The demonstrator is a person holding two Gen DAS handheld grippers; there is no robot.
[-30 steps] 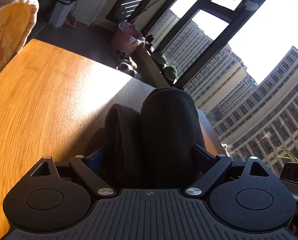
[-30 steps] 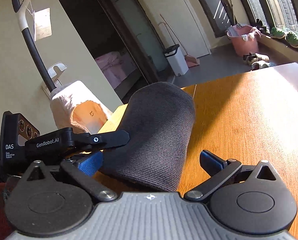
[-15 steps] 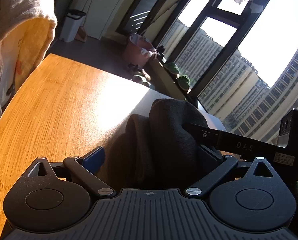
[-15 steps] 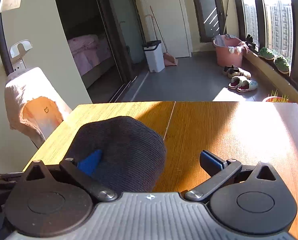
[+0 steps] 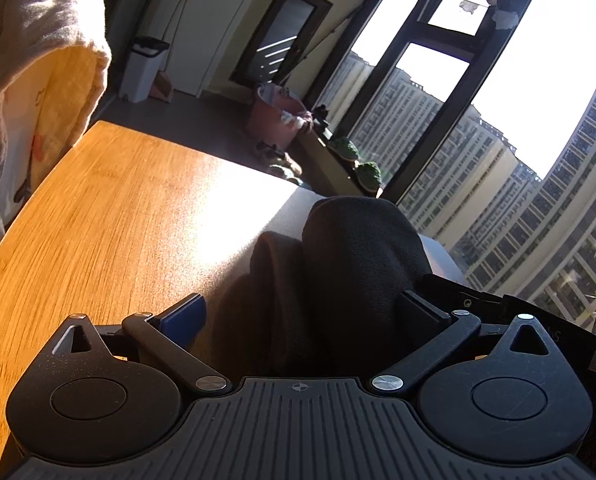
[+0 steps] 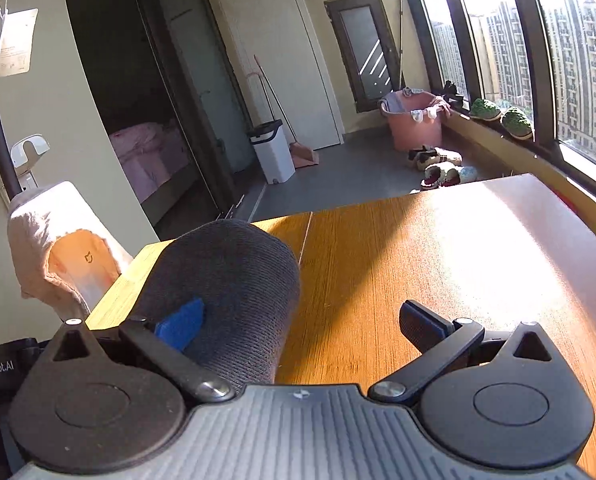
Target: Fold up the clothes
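Note:
A dark grey knit garment (image 5: 358, 272), folded into a thick roll, lies on the wooden table (image 5: 117, 220). My left gripper (image 5: 304, 306) straddles it and its jaws are opening. The blue left pad (image 5: 181, 318) stands clear of the cloth, while the right finger (image 5: 420, 312) sits right beside it. In the right wrist view the same garment (image 6: 233, 280) bulges around the blue left pad (image 6: 179, 324) of my right gripper (image 6: 300, 316). That gripper is wide open, its right finger (image 6: 422, 326) over bare table. Part of the right gripper's body (image 5: 538, 320) shows at the right of the left wrist view.
A chair draped in a beige cloth (image 6: 57, 240) stands at the table's left edge. Beyond the far table edge (image 6: 378, 200) lie grey floor, a white bin (image 6: 271, 152), a pink tub (image 6: 414, 120) and slippers (image 6: 438, 164). Large windows run along the right.
The left jaws have spread off the garment, baring the blue left pad. The right gripper has swung round beside the roll and now shows at the left view's right edge.

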